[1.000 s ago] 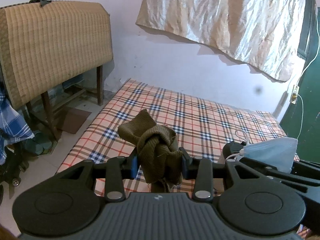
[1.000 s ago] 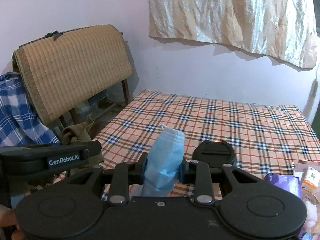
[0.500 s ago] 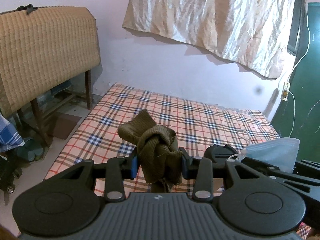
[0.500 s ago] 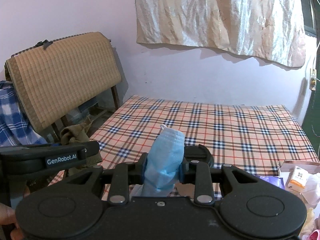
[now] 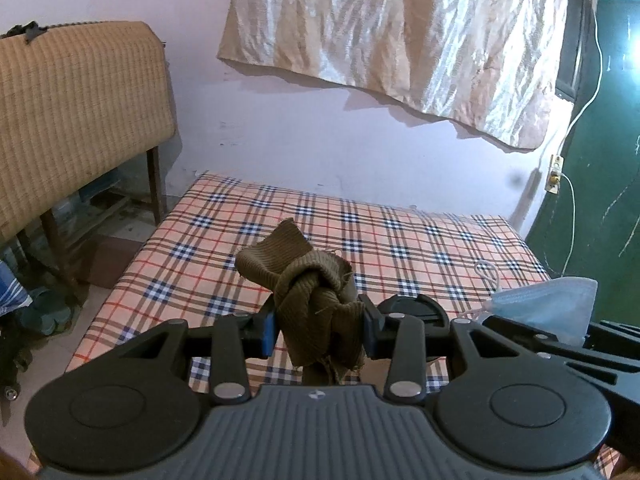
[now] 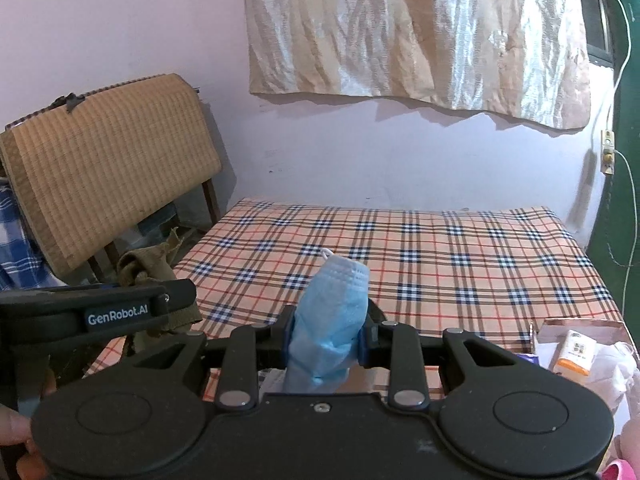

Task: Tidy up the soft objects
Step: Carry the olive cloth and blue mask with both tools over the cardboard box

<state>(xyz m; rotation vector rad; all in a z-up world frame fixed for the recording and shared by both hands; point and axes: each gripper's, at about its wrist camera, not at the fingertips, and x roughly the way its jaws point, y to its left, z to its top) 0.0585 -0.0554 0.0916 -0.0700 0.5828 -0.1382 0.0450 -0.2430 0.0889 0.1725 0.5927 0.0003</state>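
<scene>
At centre frame, the left gripper (image 5: 319,330) is clamping a knotted olive cloth (image 5: 310,296) above the plaid bed (image 5: 400,236), while the right gripper (image 6: 326,334) is squeezing a folded blue face mask (image 6: 330,316), also lower centre, beneath a wall-hung sheet (image 6: 420,36).

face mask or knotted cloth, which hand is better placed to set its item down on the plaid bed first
Close call, likely right. The right gripper, shut on the blue face mask, points squarely over the plaid bed. The left gripper, shut on the knotted olive cloth, sits nearer the bed's left edge.
</scene>
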